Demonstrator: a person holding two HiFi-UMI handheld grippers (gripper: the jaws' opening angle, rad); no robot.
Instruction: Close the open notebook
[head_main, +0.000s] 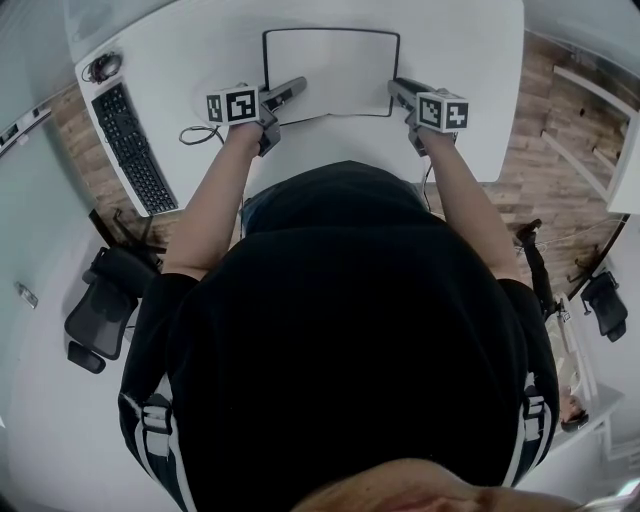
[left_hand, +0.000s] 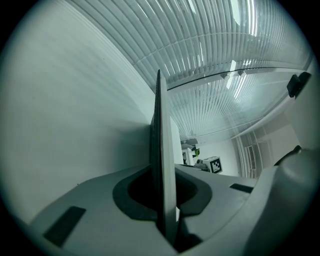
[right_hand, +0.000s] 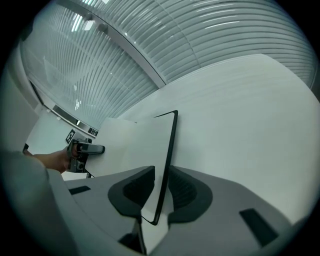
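The notebook (head_main: 330, 70) lies open on the white desk (head_main: 460, 50), white pages up inside a thin black border. My left gripper (head_main: 295, 90) is at its near left corner, shut on the left edge. In the left gripper view that edge (left_hand: 161, 145) stands thin and upright, pinched in my left gripper (left_hand: 166, 200). My right gripper (head_main: 397, 88) is at the near right corner. In the right gripper view the black-edged right side (right_hand: 167, 150) runs through my right gripper (right_hand: 160, 192), with a slim gap to each pad. The page (right_hand: 132, 145) stretches away toward the left gripper (right_hand: 87, 149).
A black keyboard (head_main: 135, 150) lies slantwise on the desk's left part, with a dark round object (head_main: 100, 67) beyond it and a looped cable (head_main: 198, 133) near my left hand. A black office chair (head_main: 105, 305) stands on the floor at the left.
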